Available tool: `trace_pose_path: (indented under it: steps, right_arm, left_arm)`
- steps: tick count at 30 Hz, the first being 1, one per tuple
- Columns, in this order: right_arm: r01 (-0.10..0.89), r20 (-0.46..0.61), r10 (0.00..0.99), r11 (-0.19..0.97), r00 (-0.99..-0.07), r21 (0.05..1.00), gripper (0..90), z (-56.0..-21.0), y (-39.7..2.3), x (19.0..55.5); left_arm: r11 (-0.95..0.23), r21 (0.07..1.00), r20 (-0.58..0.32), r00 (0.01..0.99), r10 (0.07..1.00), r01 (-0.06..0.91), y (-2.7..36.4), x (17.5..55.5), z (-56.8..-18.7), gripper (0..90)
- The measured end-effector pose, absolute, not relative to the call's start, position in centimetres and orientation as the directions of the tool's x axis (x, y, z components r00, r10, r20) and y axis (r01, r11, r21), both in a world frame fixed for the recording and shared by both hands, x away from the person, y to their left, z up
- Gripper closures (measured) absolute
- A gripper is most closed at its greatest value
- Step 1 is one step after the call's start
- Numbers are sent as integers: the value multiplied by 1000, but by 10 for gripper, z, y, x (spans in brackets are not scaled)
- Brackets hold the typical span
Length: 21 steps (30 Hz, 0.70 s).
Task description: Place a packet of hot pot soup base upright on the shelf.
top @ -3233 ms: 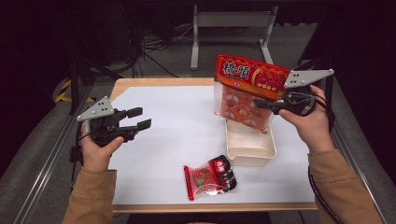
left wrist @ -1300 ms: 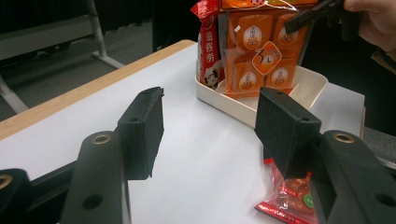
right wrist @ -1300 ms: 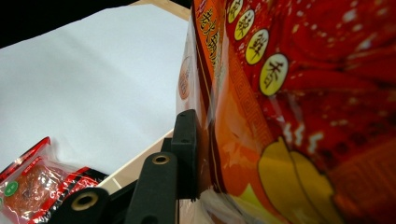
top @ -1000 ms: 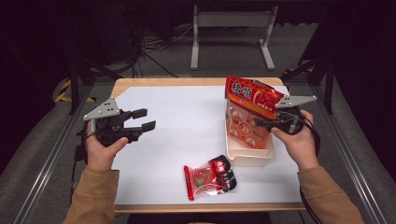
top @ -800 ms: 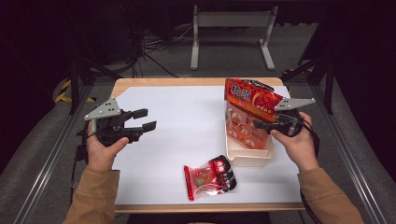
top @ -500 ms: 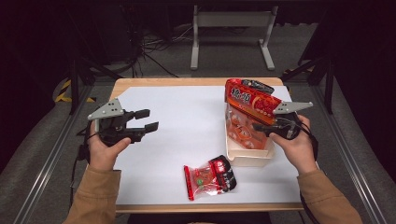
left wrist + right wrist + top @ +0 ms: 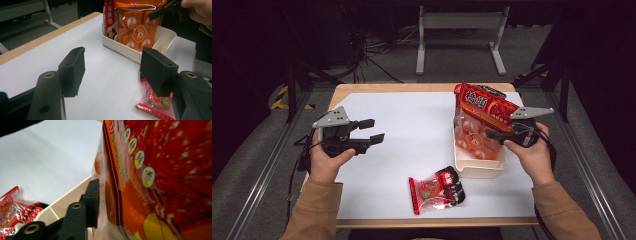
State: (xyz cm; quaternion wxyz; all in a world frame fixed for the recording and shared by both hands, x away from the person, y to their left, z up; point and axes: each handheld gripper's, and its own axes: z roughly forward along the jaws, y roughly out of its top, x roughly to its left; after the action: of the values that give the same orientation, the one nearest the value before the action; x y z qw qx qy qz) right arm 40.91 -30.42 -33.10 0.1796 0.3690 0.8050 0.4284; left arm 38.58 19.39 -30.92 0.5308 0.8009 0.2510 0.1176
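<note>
One big red snack bag stands upright in the cream tray, long axis vertical, printed top leaning away; right gripper fingers, just opening, flank it, while left gripper fingers gape empty, well apart from the tray.

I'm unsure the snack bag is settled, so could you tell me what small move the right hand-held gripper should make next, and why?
Probably draw the right hand-held gripper back. Its jaws have just been opening, and the large red-orange plastic snack bag already stands in the cream rectangular plastic tray, though it is between them and may tip.
</note>
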Motion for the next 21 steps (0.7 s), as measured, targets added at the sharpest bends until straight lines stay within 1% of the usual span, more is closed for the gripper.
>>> trace_pose_path:
  steps: [3,8,9,12,21]
  right_arm:
    - [440,49,753,330,-656,835,478,-329,-307,408]
    - [423,56,769,287,-636,860,377,-324,-317,403]
    - [423,56,769,287,-636,860,377,-324,-317,403]
    - [420,57,788,263,-613,869,333,-322,-327,399]
    - [391,48,806,233,-590,890,311,-314,-347,382]
  left_arm:
    - [-316,906,-81,848,523,281,192,386,-310,357]
    - [-336,896,-87,856,509,291,187,388,-312,338]
    - [-336,896,-87,856,509,291,187,388,-312,336]
    - [-348,890,-93,864,494,295,181,391,-313,331]
    - [-379,879,-92,883,461,289,165,395,-316,321]
